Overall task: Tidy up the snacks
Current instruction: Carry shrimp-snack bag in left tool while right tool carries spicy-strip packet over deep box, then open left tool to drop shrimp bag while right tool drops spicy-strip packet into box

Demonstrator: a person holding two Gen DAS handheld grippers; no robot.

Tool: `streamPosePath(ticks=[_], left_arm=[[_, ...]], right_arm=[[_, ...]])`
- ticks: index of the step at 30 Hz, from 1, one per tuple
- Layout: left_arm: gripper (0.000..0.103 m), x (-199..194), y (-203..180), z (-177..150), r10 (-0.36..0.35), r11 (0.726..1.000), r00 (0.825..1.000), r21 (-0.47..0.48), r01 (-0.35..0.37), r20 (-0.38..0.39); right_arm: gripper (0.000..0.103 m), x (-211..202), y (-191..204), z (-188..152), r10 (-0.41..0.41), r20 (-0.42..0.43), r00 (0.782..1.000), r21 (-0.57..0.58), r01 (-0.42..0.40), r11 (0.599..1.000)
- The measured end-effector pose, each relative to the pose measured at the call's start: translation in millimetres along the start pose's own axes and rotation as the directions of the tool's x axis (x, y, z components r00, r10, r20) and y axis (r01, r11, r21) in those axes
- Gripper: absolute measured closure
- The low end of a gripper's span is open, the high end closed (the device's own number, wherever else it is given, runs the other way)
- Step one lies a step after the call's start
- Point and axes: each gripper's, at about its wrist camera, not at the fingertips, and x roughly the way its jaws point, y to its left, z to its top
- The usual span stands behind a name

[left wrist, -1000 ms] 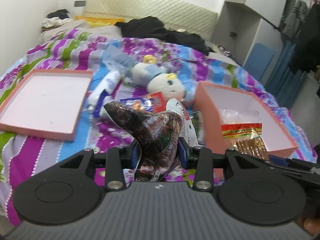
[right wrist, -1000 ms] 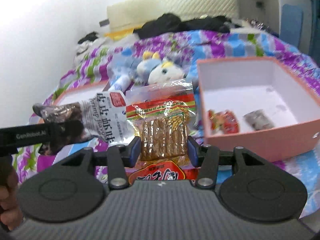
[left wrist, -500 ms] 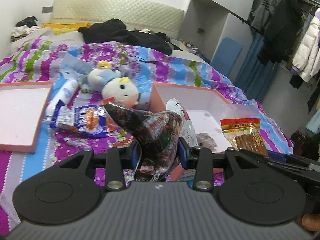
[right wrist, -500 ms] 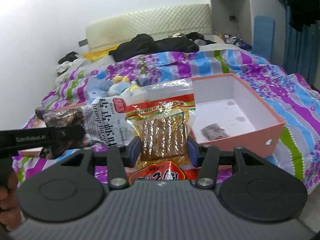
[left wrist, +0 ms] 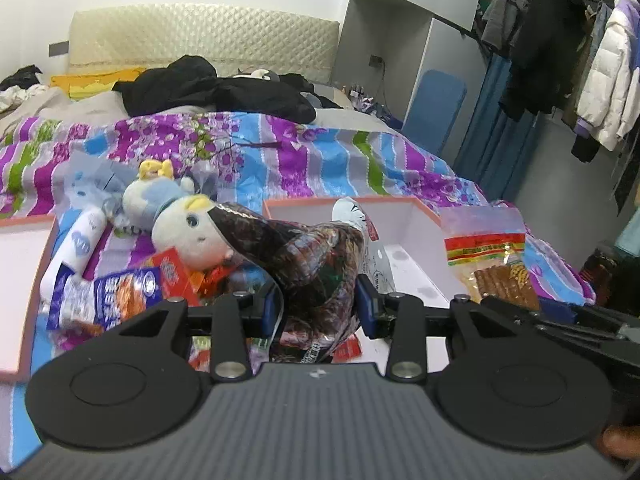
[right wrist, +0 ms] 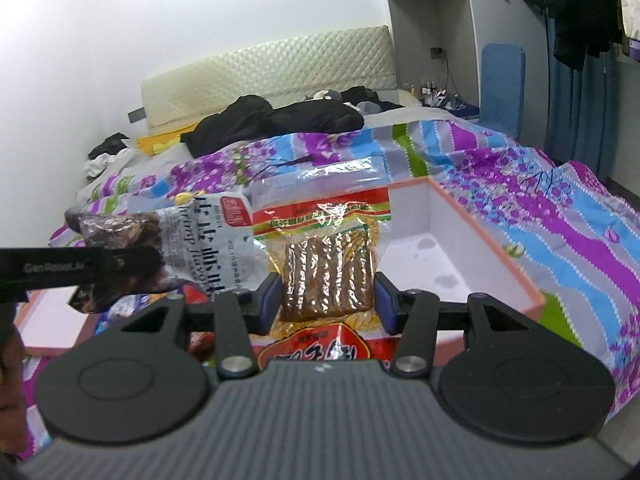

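Note:
My left gripper (left wrist: 319,306) is shut on a dark, shiny shrimp snack bag (left wrist: 316,264), held above the near-left corner of the open pink box (left wrist: 416,224); it also shows in the right wrist view (right wrist: 160,248). My right gripper (right wrist: 326,300) is shut on a clear bag of brown sticks with a red and yellow label (right wrist: 328,272), held over the same pink box (right wrist: 480,236). That bag also shows at the right of the left wrist view (left wrist: 492,256). The box floor is white and partly hidden by both bags.
The box sits on a purple, blue and green striped bedspread (left wrist: 320,156). A plush toy (left wrist: 176,216), a blue snack packet (left wrist: 120,292) and a white tube (left wrist: 80,248) lie left of the box. The pink box lid (left wrist: 20,272) lies at far left. Black clothes (left wrist: 224,92) lie near the headboard.
Both grippers have swung to the right with their bags and come up over the pink box. The lid has slid to the left edge of view.

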Motion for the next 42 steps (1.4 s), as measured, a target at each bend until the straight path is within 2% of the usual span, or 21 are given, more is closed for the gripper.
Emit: streamPosePath(ticks=[5,12,16,22,24,27,31,42], left_arm=[[0.059,42.4,-3.7,18.8,0.011,1.000,1.000,0.000,-0.011,-0.016],[0.059,107.4,0.9,34.5,-0.016,1.000,0.993,-0.024,0.013,-0.113],[0.059,137.5,8.1,37.5,0.010,1.000,0.985,-0.019,-0.013,-0.174],[0.058,164.7,19.8,32.1,0.014,0.999,0.963,-0.038,-0.026,-0.270],[0.058,167.5,23.1,28.1,0.012,0.998,0.959,-0.050,-0.028,-0.284],[0.056,165.2,23.3,27.1,0.012,0.999,0.960,-0.047,-0.026,-0.278],[0.035,151.9,20.2,31.8,0.026,0.999,0.969,-0.030,-0.034,-0.245],[0.033,84.8,7.9,52.3,0.002,1.000,0.990,-0.017,-0.005,-0.141]], right_arm=[[0.051,34.0,-20.8,17.0,-0.007,-0.008,1.000,-0.017,0.007,1.000],[0.051,90.4,-41.5,24.9,0.003,-0.096,0.995,-0.006,-0.004,1.000],[0.050,117.4,-44.0,21.8,0.008,-0.154,0.988,-0.005,-0.009,1.000],[0.049,147.3,-46.2,6.5,0.005,-0.249,0.968,-0.017,-0.009,1.000],[0.047,150.8,-47.9,1.5,0.010,-0.270,0.963,-0.005,-0.012,1.000],[0.038,151.6,-51.5,-1.1,0.004,-0.274,0.962,0.020,0.001,1.000],[0.021,144.1,-57.1,2.6,0.015,-0.261,0.965,0.061,0.001,0.998],[0.020,93.2,-45.6,27.6,0.032,-0.167,0.985,0.069,-0.021,0.997]])
